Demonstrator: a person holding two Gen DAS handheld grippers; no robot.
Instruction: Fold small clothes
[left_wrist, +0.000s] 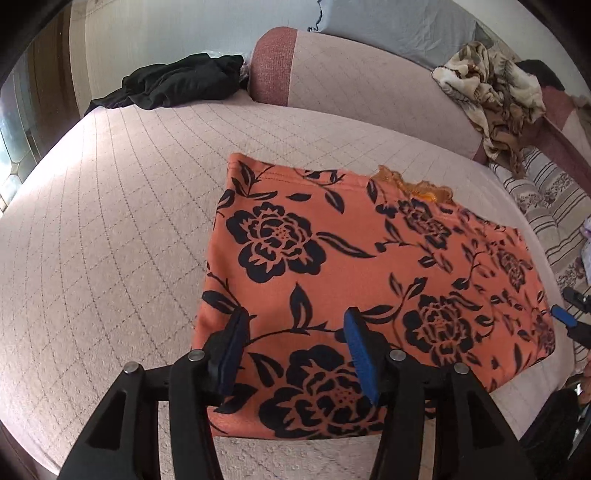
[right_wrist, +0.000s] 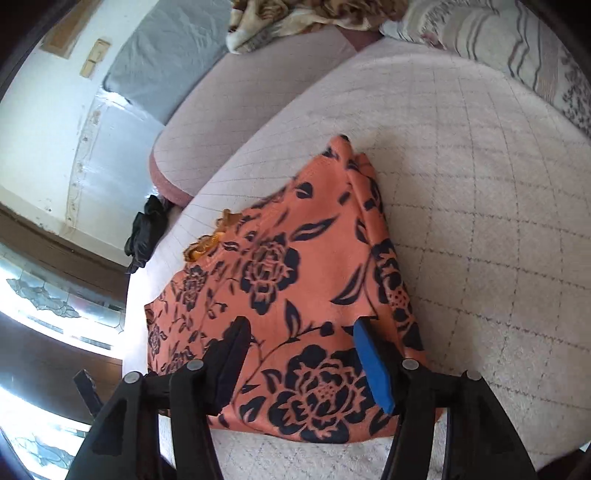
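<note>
An orange garment with dark flower print (left_wrist: 351, 258) lies folded flat on the pale quilted bed cover (left_wrist: 110, 221); a strip of orange lace (left_wrist: 413, 184) peeks out at its far edge. My left gripper (left_wrist: 295, 325) hovers over the garment's near left corner, jaws apart, nothing pinched between its blue pads. In the right wrist view the same garment (right_wrist: 288, 280) lies below my right gripper (right_wrist: 301, 332), which stands open above the near right corner, pads off the cloth. The right gripper's blue-tipped fingers (left_wrist: 565, 317) show at the far right of the left wrist view.
A black garment (left_wrist: 177, 81) lies bunched at the bed's far left. A pink bolster (left_wrist: 351, 81) runs along the back, with a brown patterned blanket (left_wrist: 495, 92) heaped on it. A striped pillow (left_wrist: 546, 206) sits at the right. A grey pillow (right_wrist: 162, 59) leans on the wall.
</note>
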